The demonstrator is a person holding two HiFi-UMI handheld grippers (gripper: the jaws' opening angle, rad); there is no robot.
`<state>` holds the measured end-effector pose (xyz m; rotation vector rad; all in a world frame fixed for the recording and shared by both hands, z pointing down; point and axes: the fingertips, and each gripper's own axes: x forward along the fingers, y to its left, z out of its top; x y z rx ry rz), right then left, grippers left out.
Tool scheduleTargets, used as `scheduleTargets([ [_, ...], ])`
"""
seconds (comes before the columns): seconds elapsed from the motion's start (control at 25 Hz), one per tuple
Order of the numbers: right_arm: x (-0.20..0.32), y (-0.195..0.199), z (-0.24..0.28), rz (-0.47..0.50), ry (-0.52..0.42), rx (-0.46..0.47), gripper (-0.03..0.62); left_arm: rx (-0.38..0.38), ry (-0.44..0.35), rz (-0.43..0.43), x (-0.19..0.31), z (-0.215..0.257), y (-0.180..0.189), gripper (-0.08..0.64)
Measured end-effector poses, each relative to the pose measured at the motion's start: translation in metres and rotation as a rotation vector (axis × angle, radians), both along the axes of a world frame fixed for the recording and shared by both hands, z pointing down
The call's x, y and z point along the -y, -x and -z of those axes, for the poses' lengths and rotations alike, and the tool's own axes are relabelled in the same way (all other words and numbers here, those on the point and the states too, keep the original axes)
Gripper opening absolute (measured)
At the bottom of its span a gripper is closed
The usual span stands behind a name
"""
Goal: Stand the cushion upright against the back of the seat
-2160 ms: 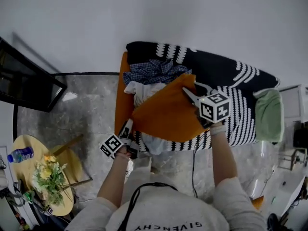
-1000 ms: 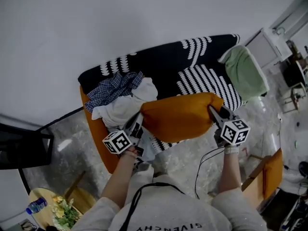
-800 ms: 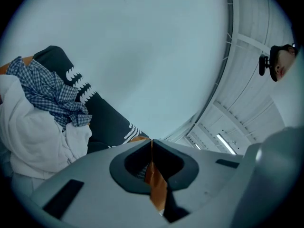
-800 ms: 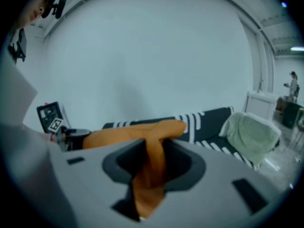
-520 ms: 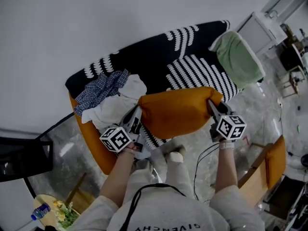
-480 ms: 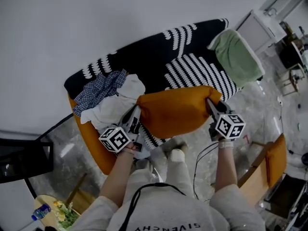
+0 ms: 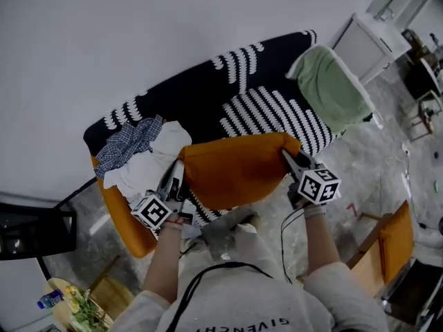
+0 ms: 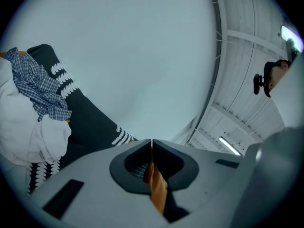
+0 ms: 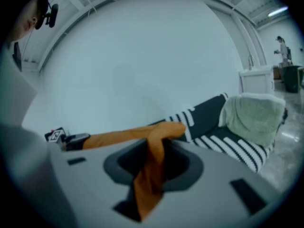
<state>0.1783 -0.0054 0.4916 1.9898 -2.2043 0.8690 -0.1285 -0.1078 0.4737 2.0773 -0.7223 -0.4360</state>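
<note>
Black striped sofa (image 7: 208,95) — marbled floor (image 7: 360,161)

Soft, cool, even light fills the room and leaves no hard shadows on the wall (image 7: 138,40). A ceiling strip light (image 8: 231,146) glows beyond the left fingers (image 8: 95,184), to their right. Both gripper views bulge and have black corners. The cushion (image 9: 149,175) fold between the right fingers (image 9: 218,175) is blurred.
</note>
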Motion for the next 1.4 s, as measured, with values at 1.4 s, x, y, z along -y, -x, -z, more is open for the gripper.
scheduleTargets([
  [1.4, 0.059, -0.222, 0.041, 0.006, -0.078, -0.09, 0.084, -0.065, 0.028, 0.033, 0.039, -0.012, -0.23, 0.031],
])
